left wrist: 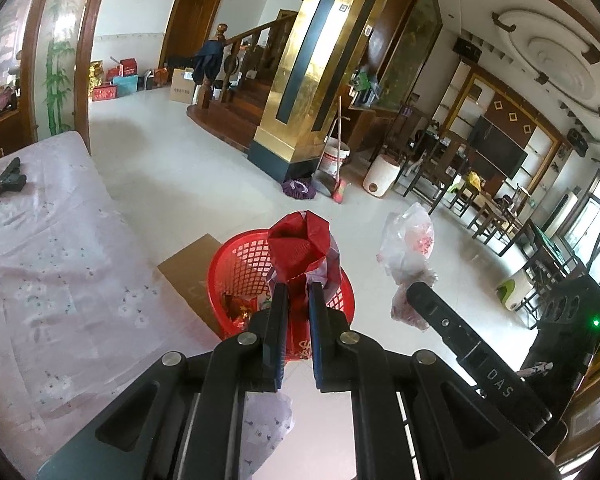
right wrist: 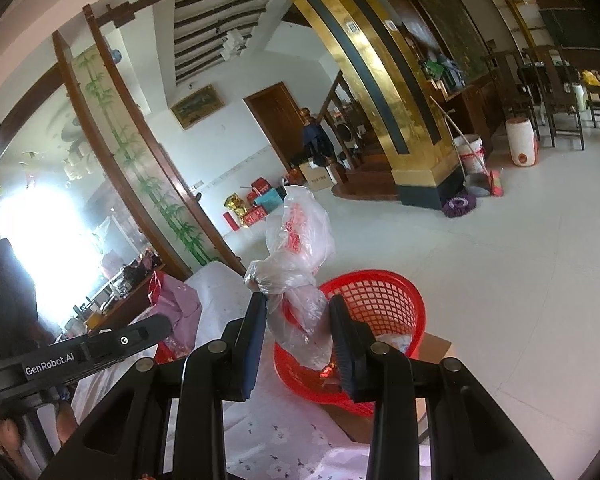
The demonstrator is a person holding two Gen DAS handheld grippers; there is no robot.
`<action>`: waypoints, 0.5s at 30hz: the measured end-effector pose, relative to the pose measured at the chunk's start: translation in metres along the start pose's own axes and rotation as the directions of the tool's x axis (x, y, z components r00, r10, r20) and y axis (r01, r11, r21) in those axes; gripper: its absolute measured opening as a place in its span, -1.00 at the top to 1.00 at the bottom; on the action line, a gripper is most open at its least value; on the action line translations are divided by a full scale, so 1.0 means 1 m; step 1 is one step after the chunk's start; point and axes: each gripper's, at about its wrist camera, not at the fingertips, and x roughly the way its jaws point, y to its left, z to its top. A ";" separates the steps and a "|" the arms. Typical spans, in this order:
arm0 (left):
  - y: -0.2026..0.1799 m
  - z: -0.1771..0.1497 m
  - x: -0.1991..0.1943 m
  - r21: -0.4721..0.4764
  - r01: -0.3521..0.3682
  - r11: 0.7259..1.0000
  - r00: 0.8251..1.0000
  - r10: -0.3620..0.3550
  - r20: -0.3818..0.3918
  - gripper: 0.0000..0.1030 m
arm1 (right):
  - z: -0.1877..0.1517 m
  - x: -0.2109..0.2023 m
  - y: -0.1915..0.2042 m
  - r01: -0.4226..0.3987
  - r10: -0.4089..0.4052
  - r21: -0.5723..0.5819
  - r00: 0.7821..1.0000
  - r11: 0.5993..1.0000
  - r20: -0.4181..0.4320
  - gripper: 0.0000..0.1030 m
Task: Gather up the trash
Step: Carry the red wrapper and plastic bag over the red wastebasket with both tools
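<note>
Two grippers are each loaded with trash. The left gripper (left wrist: 298,286) is clamped nearly shut on a dark red bag (left wrist: 300,246), held directly above the red mesh basket (left wrist: 240,264). The right gripper (right wrist: 298,312) is closed partway around a crumpled clear plastic bag (right wrist: 300,248), carried over the near rim of the same basket.

The carrying step appears nearly done, and the drop is judged to be in hand. Each load would have to be brought over the basket mouth, then the jaws opened so the bags fall inside rather than onto the cardboard sheet (left wrist: 188,276) under the basket or the floral-covered bed (left wrist: 52,240) beside it.

Much of the basket's contents is hidden by the bags and fingers; only bits of wrappers can be made out. Whether trash is left on the bed cannot be told.
</note>
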 end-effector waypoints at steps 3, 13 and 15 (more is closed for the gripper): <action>0.001 0.001 0.011 -0.001 -0.006 1.000 1.000 0.006 -0.008 0.82 | 0.001 0.008 -0.004 0.007 -0.007 0.002 1.000 1.000 -0.012 0.34; 0.001 0.004 0.045 0.006 -0.027 1.000 0.998 0.028 -0.053 0.82 | -0.002 0.035 -0.016 0.025 -0.024 0.021 0.999 0.999 -0.047 0.34; 0.003 0.004 0.051 0.002 -0.023 1.000 0.998 0.023 -0.063 0.82 | -0.001 0.041 -0.018 0.028 -0.026 0.025 0.998 0.999 -0.056 0.34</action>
